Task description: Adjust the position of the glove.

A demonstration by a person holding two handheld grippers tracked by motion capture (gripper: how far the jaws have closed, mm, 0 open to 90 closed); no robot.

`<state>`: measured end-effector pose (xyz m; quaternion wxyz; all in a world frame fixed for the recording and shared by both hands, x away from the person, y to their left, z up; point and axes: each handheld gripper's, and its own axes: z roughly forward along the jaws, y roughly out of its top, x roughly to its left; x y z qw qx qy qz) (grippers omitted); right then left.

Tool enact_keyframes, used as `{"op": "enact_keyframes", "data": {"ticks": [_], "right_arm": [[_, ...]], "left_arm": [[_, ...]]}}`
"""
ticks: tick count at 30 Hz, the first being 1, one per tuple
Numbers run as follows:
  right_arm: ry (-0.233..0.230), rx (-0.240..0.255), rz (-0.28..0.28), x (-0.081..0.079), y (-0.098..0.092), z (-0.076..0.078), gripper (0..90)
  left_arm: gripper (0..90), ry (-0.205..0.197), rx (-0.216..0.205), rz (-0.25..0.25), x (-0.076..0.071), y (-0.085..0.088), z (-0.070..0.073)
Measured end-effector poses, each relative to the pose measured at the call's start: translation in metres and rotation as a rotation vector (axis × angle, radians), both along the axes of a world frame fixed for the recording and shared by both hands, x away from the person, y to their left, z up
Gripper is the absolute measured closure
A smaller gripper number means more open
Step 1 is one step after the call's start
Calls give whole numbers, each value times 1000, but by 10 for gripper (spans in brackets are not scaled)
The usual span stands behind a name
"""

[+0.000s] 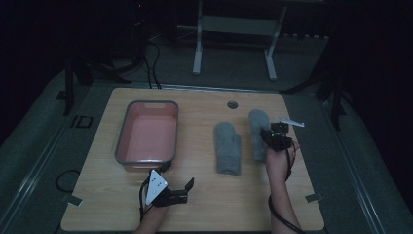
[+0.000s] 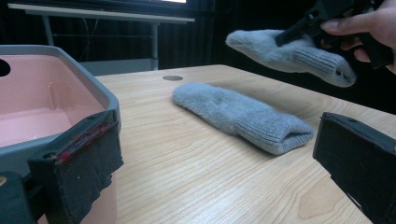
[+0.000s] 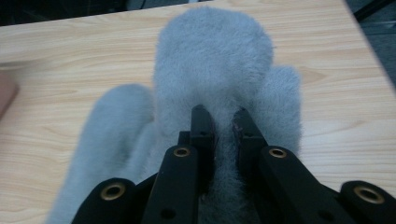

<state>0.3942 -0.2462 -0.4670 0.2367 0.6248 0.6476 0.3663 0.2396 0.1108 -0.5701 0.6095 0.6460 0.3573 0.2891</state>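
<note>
Two grey fuzzy mittens are on the right half of the wooden table. One mitten (image 1: pixel 228 147) (image 2: pixel 233 112) lies flat, cuff toward me. My right gripper (image 1: pixel 273 138) (image 3: pixel 223 122) is shut on the second mitten (image 1: pixel 258 122) (image 3: pixel 215 60) near its cuff. In the left gripper view this held mitten (image 2: pixel 289 53) hangs clear above the table, tilted. The flat mitten (image 3: pixel 112 126) lies below and left of it. My left gripper (image 1: pixel 178 174) (image 2: pixel 219 154) rests open at the table's front, just in front of the tub, with nothing between its jaws.
A pink tub with a grey rim (image 1: pixel 146 104) (image 2: pixel 100 88) stands empty on the left half of the table. A round cable hole (image 1: pixel 232 105) (image 2: pixel 173 78) sits near the far edge. Beyond the table stand a white frame (image 1: pixel 197 48) and cables on the floor.
</note>
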Motion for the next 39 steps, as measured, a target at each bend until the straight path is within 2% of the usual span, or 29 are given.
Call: {"op": "enact_keyframes", "data": {"ticks": [2, 5, 10, 16, 22, 25, 29, 35, 37, 39], "right_arm": [[10, 31, 7, 1, 9, -1, 821], [20, 43, -1, 0, 19, -3, 821], [48, 72, 22, 1, 43, -11, 821], [51, 84, 26, 1, 64, -14, 821], [29, 62, 52, -1, 88, -7, 821], [32, 54, 59, -1, 96, -9, 821], [55, 80, 71, 1, 99, -19, 820], [74, 58, 63, 1, 104, -31, 819], [81, 35, 55, 2, 103, -37, 818], [82, 39, 55, 2, 103, -41, 812]], "left_arm": [[13, 0, -1, 0, 0, 0, 0], [13, 1, -2, 0, 0, 0, 0], [13, 0, -1, -1, 0, 0, 0], [13, 0, -1, -1, 0, 0, 0], [13, 0, 1, -2, 0, 0, 0], [13, 1, 0, -2, 0, 0, 0], [13, 2, -4, -4, 0, 1, 0], [13, 2, -4, -5, 0, 1, 0], [13, 3, -2, -5, 0, 1, 0], [13, 3, -3, -6, 0, 0, 0]]}}
